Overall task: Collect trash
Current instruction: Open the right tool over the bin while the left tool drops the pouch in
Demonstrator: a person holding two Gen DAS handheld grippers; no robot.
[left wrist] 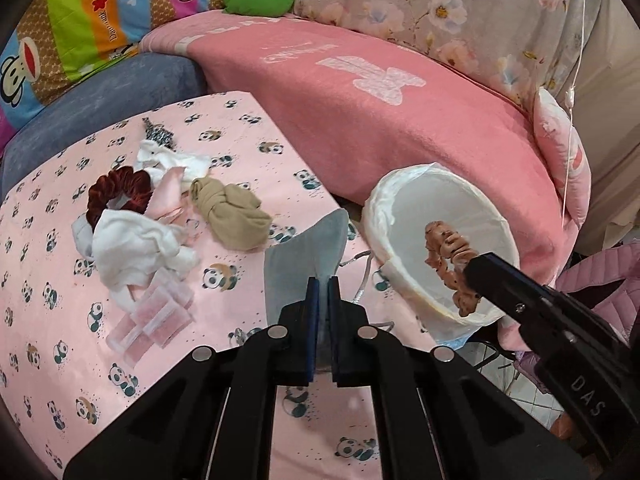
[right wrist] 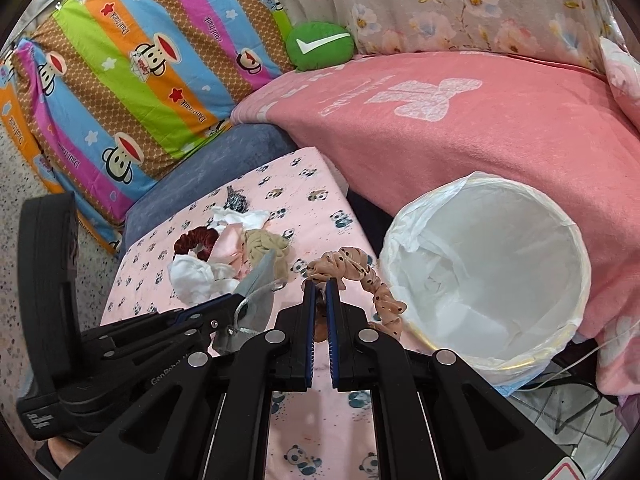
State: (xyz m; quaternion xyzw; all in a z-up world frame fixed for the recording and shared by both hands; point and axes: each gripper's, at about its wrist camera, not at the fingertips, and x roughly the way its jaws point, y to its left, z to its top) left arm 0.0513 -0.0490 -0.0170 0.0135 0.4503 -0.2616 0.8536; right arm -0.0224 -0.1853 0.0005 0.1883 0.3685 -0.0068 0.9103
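Left gripper (left wrist: 323,280) clamped on grey face mask (left wrist: 308,240), long axis running up and away from the tips. Right gripper (right wrist: 319,284) clamped on spotted peach scrunchie (right wrist: 360,272), looping rightward toward lined bin (right wrist: 576,248).

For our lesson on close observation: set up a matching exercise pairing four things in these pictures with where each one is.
Things:
1 grey face mask
2 spotted peach scrunchie
3 dark red scrunchie
4 white bin liner

Places:
A in the bin
B in the left gripper
C lying in the pile on the panda sheet
D in the right gripper

Pairs: 1-B, 2-D, 3-C, 4-A
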